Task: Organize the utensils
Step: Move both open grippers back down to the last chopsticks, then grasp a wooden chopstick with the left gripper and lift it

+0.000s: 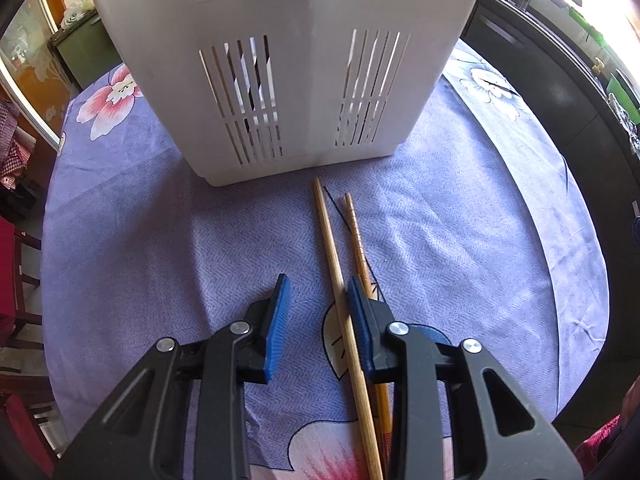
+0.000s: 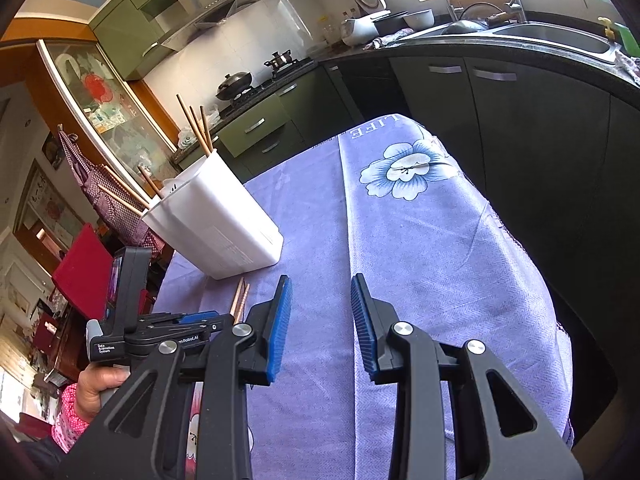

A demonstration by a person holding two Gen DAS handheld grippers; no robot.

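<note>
Chopsticks lie by the spread left gripper's right pad; right gripper spread too

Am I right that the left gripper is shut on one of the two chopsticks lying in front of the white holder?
Not quite: the left gripper is open. The left wrist view shows its jaws apart, with the two chopsticks lying loose on the cloth before the white holder.

The white holder is cut off by the top edge in the left wrist view; the darker chopstick runs hidden behind the left claw's right finger.
</note>
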